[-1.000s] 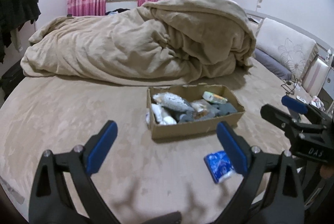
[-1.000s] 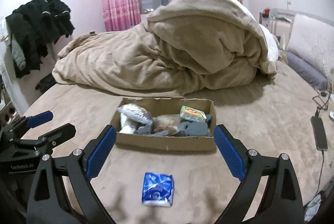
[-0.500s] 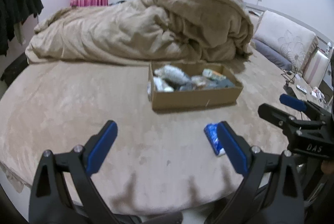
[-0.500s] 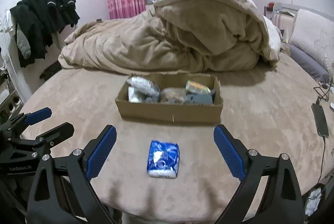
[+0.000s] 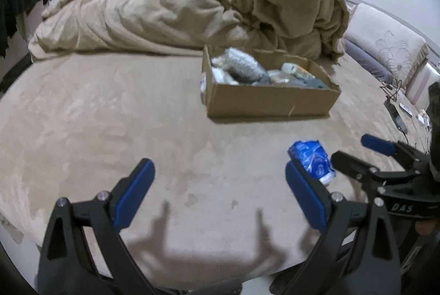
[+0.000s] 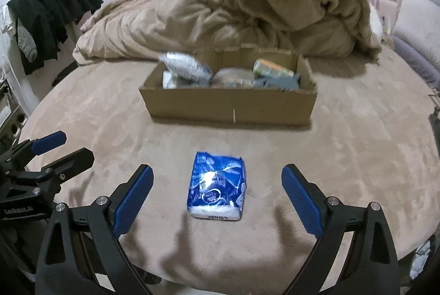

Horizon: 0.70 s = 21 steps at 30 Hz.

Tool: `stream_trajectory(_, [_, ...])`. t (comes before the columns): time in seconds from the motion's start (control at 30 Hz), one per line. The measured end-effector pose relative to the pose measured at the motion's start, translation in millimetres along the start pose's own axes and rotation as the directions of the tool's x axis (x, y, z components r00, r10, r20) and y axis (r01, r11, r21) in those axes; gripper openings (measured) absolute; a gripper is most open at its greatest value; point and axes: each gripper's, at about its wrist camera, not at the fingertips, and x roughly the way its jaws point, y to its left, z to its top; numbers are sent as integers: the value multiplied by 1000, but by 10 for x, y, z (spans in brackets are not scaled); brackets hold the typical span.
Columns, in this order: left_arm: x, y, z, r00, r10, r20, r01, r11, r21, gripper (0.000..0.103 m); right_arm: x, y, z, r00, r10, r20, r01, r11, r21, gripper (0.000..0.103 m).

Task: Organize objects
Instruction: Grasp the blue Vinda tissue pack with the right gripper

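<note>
blue packet [image 6: 216,186] lies flat on the bed [image 6: 343,157] near its front edge, between the spread fingers of the right gripper [image 6: 217,196], touching neither. left gripper [image 5: 220,194] also gapes, over bare bedding; box [image 6: 231,108] sits well beyond.

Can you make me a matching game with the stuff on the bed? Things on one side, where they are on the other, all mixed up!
Things:
1. blue tissue pack
2. cardboard box
3. beige blanket
4. black clothes

Places:
A. heaped at the far side of the bed, behind the box
B. hanging by the wall on the left
C. lying on the bed in front of the open right gripper
D. in the middle of the bed, with packets inside

Pairs: 1-C, 2-D, 3-A, 4-B
</note>
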Motion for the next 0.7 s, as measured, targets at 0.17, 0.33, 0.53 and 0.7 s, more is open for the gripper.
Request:
stream_trajectory(0.17, [237, 79, -55, 999, 4, -33, -4, 1000, -15, 97, 328, -17, -66, 997, -4, -72, 4, 1000, -3, 96])
stream_trajectory(0.33, [354, 118, -95, 999, 16, -51, -17, 1000, -19, 97, 512, -22, -101, 993, -36, -109, 34, 999, -16, 96])
stream_trajectory(0.53, [449, 116, -141, 997, 24, -78, -24, 1000, -9, 97, 613, 38, -147, 986, -109, -125, 102, 993, -61, 69])
stream_trajectory(0.7, [367, 100, -124, 998, 20, -63, -21, 1000, -11, 97, 495, 35, -104, 989, -102, -105, 96, 993, -61, 54])
